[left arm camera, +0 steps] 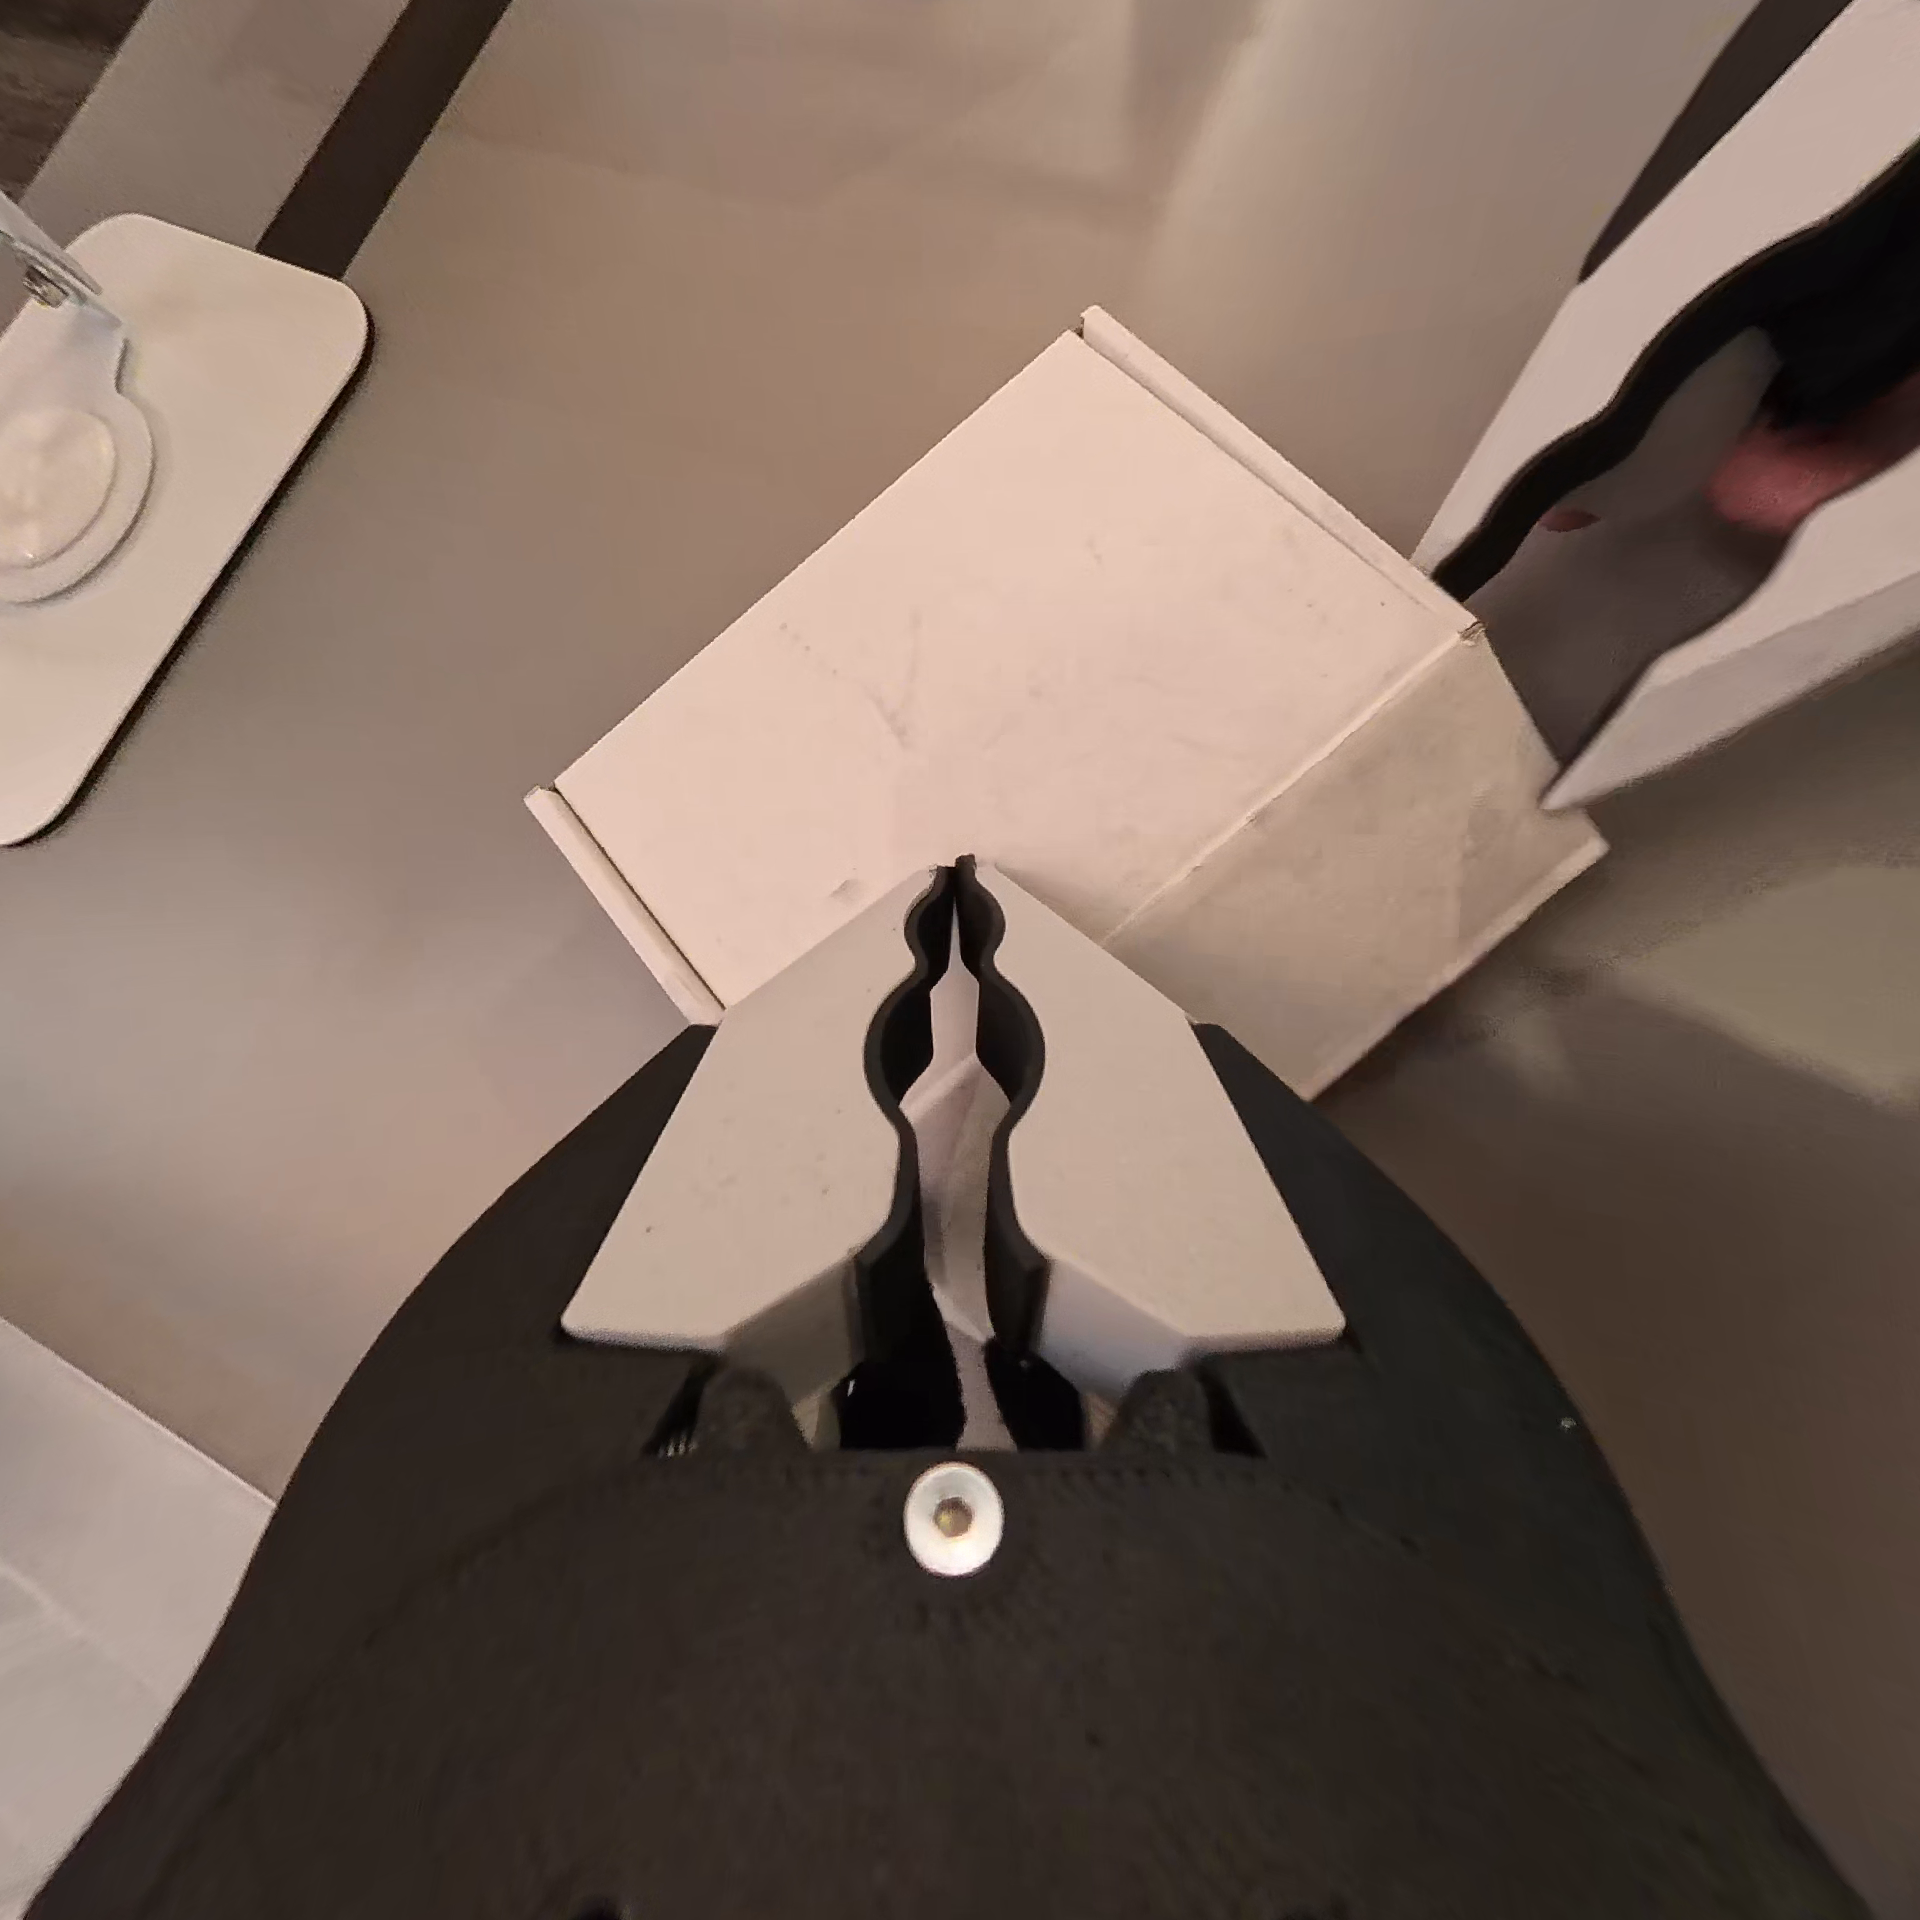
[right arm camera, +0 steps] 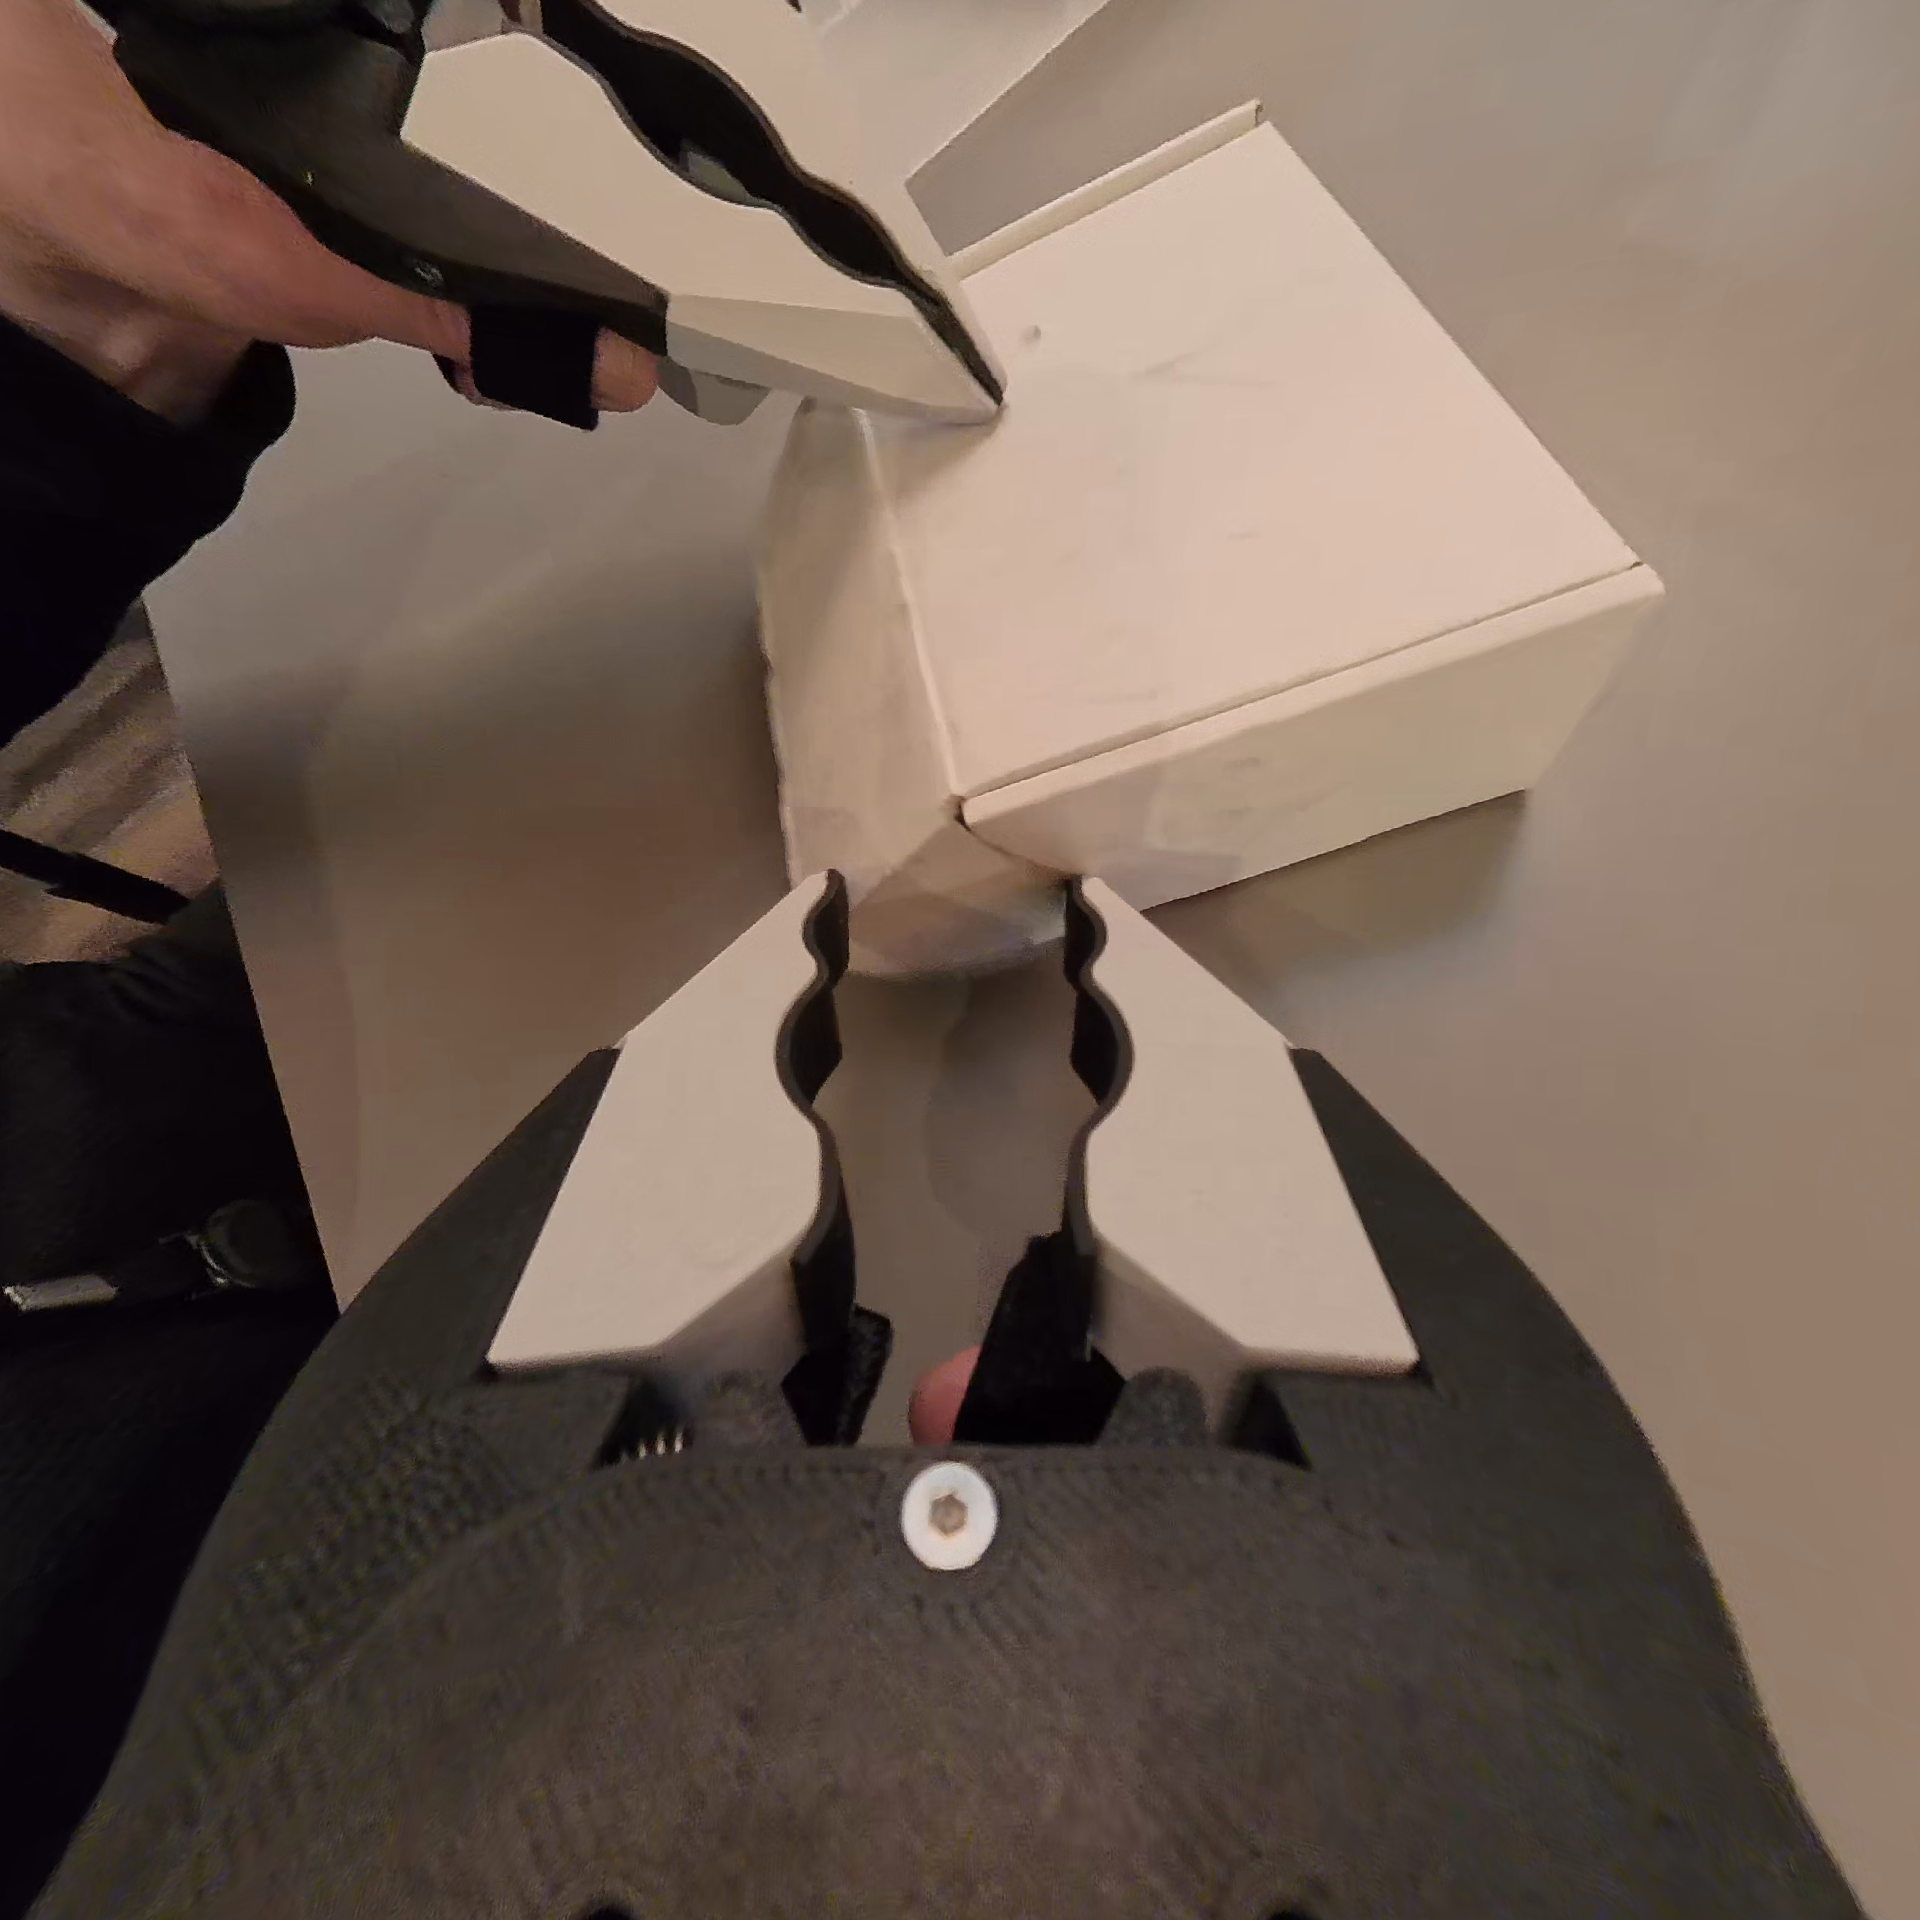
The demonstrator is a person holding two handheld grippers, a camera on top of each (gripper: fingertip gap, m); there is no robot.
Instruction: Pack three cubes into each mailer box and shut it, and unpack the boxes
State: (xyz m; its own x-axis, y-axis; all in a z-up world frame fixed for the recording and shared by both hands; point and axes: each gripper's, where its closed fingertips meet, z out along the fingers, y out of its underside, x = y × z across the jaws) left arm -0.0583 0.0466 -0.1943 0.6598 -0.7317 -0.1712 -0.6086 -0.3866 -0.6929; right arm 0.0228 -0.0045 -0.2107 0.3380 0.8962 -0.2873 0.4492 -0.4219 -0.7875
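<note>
A white mailer box (left arm camera: 1039, 665) lies with its lid down on the grey table (left arm camera: 312, 987). My left gripper (left arm camera: 961, 868) is shut and empty, with its tips resting on the lid near the front edge. It also shows in the right wrist view (right arm camera: 982, 400), pressing on the lid of the box (right arm camera: 1247, 499). My right gripper (right arm camera: 951, 904) is open, its fingers on either side of the box's near front corner. It also shows in the left wrist view (left arm camera: 1496, 686) at the box's right corner. No cubes are in view.
A white rounded base plate (left arm camera: 208, 343) with a clear fitting stands at the far left. Another white surface (left arm camera: 83, 1507) lies at the lower left. A person's hand (right arm camera: 156, 260) holds the left gripper. The table edge (right arm camera: 249, 935) runs along the left.
</note>
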